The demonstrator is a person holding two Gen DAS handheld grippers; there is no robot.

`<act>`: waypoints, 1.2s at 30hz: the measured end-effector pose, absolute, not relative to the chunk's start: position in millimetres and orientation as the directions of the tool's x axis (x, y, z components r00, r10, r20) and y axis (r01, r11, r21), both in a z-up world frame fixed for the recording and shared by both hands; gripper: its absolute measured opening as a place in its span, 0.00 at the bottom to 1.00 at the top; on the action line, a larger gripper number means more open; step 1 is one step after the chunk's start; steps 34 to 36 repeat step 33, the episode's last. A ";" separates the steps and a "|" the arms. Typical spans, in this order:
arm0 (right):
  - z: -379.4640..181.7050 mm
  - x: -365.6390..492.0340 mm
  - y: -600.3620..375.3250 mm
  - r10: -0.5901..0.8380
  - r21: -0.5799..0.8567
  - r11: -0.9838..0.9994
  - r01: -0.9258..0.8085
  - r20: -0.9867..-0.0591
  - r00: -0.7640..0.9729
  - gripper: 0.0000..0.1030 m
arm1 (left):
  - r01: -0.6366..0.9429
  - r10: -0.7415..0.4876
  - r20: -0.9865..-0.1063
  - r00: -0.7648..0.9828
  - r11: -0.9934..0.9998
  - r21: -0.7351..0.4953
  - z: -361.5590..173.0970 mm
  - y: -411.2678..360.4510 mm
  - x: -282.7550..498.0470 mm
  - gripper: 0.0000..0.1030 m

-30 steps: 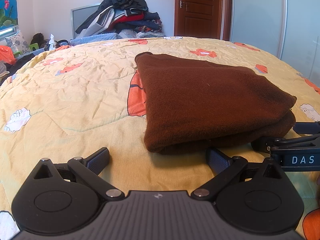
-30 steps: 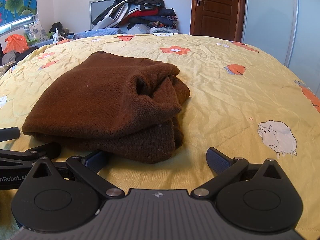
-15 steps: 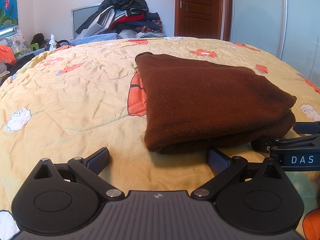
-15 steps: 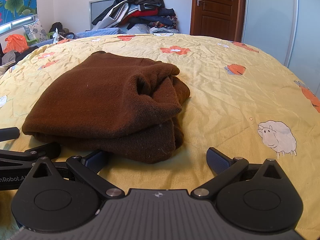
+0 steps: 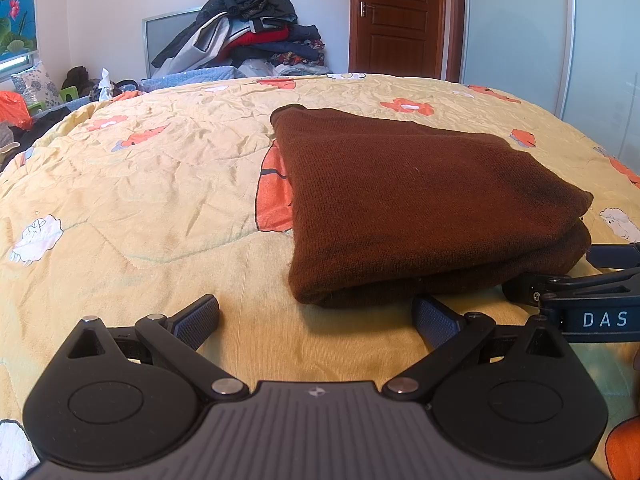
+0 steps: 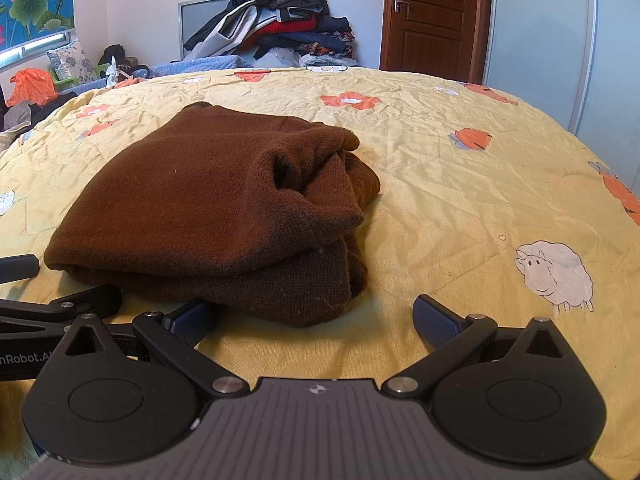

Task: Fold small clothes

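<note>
A brown knitted garment (image 5: 420, 200) lies folded in a thick stack on the yellow bed cover (image 5: 140, 200). My left gripper (image 5: 316, 318) is open and empty, low over the cover just in front of the garment's near left corner. My right gripper (image 6: 312, 320) is open and empty in front of the garment's (image 6: 208, 208) near right corner; its left finger sits at the fold's edge. Each gripper shows at the side of the other's view: the right one (image 5: 592, 300) and the left one (image 6: 48, 308).
A pile of clothes (image 6: 280, 24) stands against the far wall beyond the bed. A brown door (image 6: 432, 16) and a sliding wardrobe (image 6: 560, 40) are at the back right. Clutter and an orange bag (image 6: 32, 84) lie at the far left.
</note>
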State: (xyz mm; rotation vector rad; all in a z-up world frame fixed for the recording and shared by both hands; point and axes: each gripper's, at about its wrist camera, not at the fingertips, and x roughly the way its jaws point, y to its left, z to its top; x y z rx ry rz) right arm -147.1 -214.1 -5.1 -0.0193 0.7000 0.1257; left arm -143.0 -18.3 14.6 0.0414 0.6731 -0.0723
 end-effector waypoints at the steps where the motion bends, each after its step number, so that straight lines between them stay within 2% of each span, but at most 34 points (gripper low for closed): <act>1: -5.1 -147.1 -214.1 0.109 0.025 0.992 -0.122 -0.643 0.758 1.00 | 0.080 -0.053 -0.624 0.780 0.997 0.015 14.7 -18.4 -143.0 1.00; 25: -5.0 -147.4 -213.9 0.109 0.025 0.992 -0.122 -0.643 0.758 1.00 | 0.084 -0.078 -0.634 0.770 0.996 -0.020 18.3 -17.9 -148.7 1.00; 32: 1.4 -148.1 -222.5 0.148 0.072 0.989 -0.133 -0.645 0.750 1.00 | -0.014 0.044 -0.586 0.809 0.998 0.056 39.2 -4.7 -159.5 1.00; 33: 6.7 -147.8 -230.7 0.177 0.112 0.984 -0.137 -0.645 0.744 1.00 | -0.018 0.050 -0.577 0.815 0.998 0.060 45.9 4.6 -156.5 1.00; 36: 6.7 -147.8 -230.7 0.177 0.112 0.984 -0.137 -0.645 0.744 1.00 | -0.018 0.050 -0.577 0.815 0.998 0.060 45.9 4.6 -156.5 1.00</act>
